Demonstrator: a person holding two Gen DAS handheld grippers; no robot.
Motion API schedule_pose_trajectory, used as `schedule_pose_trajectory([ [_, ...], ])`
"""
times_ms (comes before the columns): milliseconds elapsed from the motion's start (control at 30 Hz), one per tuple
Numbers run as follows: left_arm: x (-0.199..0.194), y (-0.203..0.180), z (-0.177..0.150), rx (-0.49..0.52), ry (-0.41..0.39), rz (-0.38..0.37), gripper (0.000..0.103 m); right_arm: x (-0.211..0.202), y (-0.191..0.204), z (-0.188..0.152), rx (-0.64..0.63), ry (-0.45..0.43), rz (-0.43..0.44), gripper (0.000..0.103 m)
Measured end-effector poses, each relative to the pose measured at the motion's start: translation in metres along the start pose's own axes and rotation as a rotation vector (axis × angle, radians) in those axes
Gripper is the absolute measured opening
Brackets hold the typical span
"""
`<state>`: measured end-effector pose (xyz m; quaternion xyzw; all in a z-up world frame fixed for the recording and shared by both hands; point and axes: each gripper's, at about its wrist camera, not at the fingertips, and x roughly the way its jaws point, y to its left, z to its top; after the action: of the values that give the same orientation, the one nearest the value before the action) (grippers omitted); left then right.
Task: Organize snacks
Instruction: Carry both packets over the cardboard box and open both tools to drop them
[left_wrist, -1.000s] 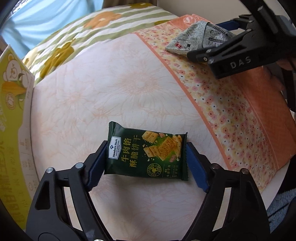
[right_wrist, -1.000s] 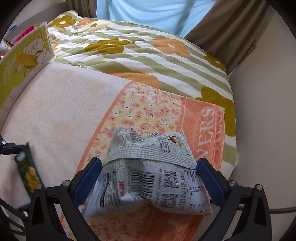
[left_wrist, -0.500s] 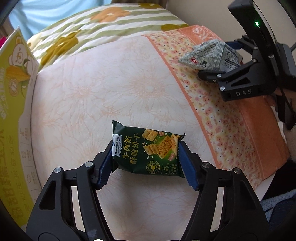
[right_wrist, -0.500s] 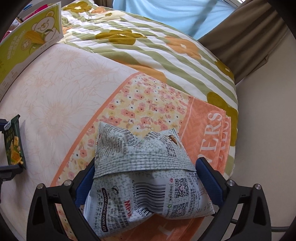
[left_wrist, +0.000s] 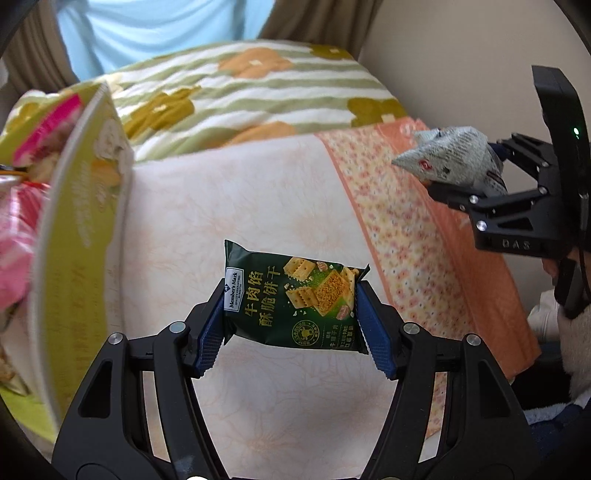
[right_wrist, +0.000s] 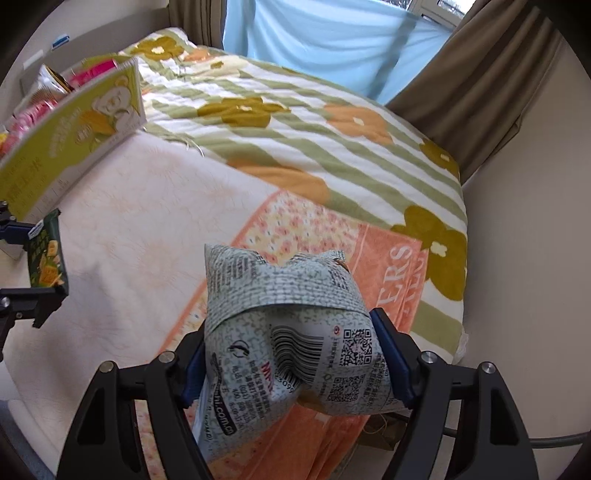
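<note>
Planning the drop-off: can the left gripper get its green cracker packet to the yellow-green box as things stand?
Probably yes. The left gripper holds the green cracker packet clear of the bed, the yellow-green box stands close beside it, and nothing lies between.

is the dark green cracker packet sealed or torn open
Sealed, as far as shown: the dark green cracker packet looks puffed, both crimped ends intact between the left gripper's blue pads.

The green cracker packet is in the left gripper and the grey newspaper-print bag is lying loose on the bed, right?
Not quite. The grey newspaper-print bag is not loose: the right gripper is closing on it, as the right wrist view shows. The green cracker packet is in the left gripper.
</note>
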<state>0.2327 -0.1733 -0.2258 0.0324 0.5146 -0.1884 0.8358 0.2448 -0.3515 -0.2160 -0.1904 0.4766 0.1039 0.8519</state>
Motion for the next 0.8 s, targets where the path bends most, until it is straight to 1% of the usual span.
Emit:
schedule_pose_trajectory([
  [133, -0.041, 0.013, 0.009, -0.031, -0.073, 0.025, 0.062, -0.028, 0.011, 0.018, -0.002, -0.059, 0.053, 0.073],
  [200, -0.063, 0.022, 0.012, -0.047, -0.108, 0.053, 0.062, -0.042, 0.019, 0.03, -0.01, -0.097, 0.08, 0.073],
  [300, -0.094, 0.042, 0.016, -0.071, -0.155, 0.083, 0.062, -0.063, 0.036, 0.051, -0.026, -0.146, 0.114, 0.073],
  [433, -0.13, 0.079, 0.015, -0.096, -0.206, 0.12, 0.062, -0.084, 0.06, 0.077, -0.03, -0.203, 0.151, 0.073],
  [533, -0.149, 0.111, 0.013, -0.105, -0.229, 0.133, 0.062, -0.098, 0.085, 0.098, -0.033, -0.241, 0.17, 0.073],
  [667, -0.167, 0.158, 0.012, -0.106, -0.242, 0.118, 0.062, -0.109, 0.125, 0.122, -0.032, -0.274, 0.164, 0.073],
  [800, -0.177, 0.207, 0.009, -0.088, -0.232, 0.107, 0.062, -0.113, 0.167, 0.146, 0.001, -0.272, 0.167, 0.073],
])
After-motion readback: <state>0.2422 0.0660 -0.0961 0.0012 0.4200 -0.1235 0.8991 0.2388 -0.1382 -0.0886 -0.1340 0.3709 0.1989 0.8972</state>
